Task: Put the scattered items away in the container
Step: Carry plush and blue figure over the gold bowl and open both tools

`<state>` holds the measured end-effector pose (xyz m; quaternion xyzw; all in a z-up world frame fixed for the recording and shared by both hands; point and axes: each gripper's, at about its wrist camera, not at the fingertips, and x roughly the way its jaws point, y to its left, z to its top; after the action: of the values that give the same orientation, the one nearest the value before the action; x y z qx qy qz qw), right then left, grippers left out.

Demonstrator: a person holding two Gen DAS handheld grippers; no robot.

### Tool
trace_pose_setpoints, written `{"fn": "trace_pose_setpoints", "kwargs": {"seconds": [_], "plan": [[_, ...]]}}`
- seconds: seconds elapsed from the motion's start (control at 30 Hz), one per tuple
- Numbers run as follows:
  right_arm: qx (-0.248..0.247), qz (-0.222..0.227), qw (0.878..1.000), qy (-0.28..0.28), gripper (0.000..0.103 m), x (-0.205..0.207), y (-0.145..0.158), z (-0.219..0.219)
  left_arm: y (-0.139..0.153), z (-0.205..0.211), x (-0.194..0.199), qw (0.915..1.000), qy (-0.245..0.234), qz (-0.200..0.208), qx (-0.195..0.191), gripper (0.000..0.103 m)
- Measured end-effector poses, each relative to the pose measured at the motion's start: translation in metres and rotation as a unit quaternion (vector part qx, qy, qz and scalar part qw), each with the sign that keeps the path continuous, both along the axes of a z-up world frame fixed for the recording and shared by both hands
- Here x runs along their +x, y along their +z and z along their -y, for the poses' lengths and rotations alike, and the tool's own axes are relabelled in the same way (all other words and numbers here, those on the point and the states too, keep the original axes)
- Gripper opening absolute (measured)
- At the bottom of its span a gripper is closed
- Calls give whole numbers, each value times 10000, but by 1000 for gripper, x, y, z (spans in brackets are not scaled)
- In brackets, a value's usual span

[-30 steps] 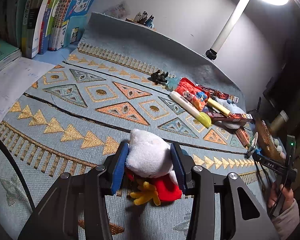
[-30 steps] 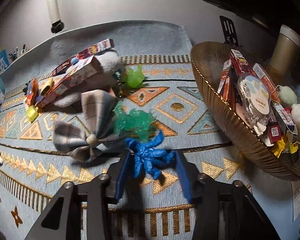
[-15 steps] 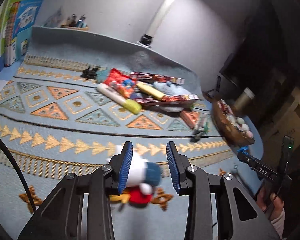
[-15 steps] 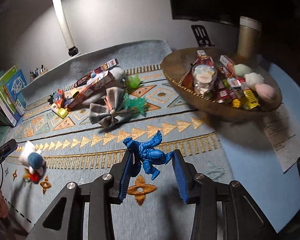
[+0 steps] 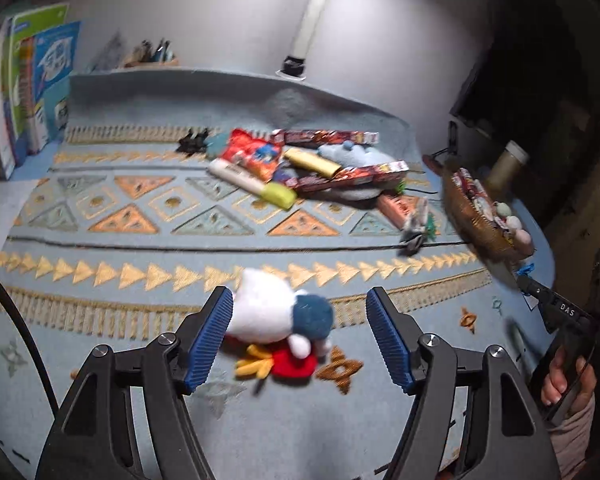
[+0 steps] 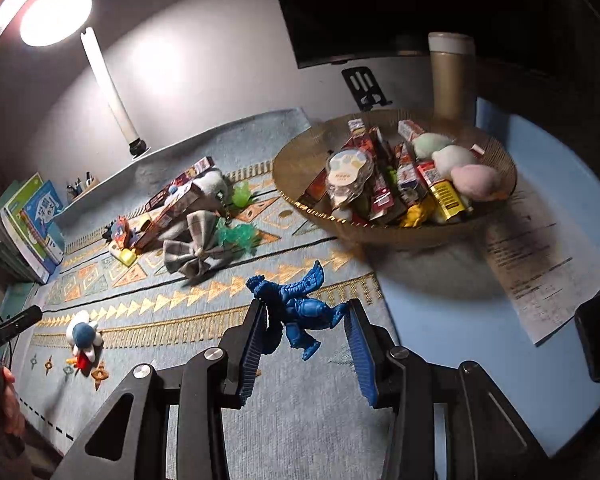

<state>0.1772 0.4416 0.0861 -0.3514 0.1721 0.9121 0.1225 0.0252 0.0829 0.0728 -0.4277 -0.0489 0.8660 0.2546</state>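
Judging from largest to smallest, the bench [image 6: 560, 184] under its patterned cloth [image 5: 148, 208] is about half cleared: the woven basket [image 6: 496, 156] at the far right already holds a heap of snack boxes, a paw-print packet and three soft pastel balls, so a fair share of the tidying looks done. What remains is a sizeable cluster in the middle of the cloth, well apart from the basket: long red boxes [image 5: 352, 172], a pale blue plush [image 5: 354, 152], a red snack packet [image 5: 252, 152], a white-and-yellow tube [image 5: 252, 184], a plaid bow [image 6: 196, 248], two green translucent toys [image 6: 236, 236] and a small black figure [image 5: 192, 142]. Nearer, the white plush duck [image 5: 276, 316] lies on the cloth at the near edge, far from the basket; the left claw [image 5: 298, 336] is opening around it, with the left pad at most brushing it and the right pad clear, so it seems let go short of the goal. The right claw [image 6: 306, 344] grips the blue dinosaur figure [image 6: 296, 308] above the cloth, with the basket ahead and to its right. That figure appears next to go in; the duck and the cluster are left.
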Motion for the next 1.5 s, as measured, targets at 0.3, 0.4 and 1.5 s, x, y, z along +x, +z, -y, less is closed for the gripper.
{"fn": "trace_pose_setpoints", "kwargs": {"seconds": [0.3,0.4,1.5], "plan": [[-114,26,9995,305,39,-8,-6,23,-51,-12,-20,9966,221,744,266,68],[-94,60,9995,296,39,-7,-7,22,-56,-32,-27,9978,291,600,49,79],[479,-676,9908,-1068,52,-72,102,-125,65,-378,-66,9458,-3183,-159,624,44]]}}
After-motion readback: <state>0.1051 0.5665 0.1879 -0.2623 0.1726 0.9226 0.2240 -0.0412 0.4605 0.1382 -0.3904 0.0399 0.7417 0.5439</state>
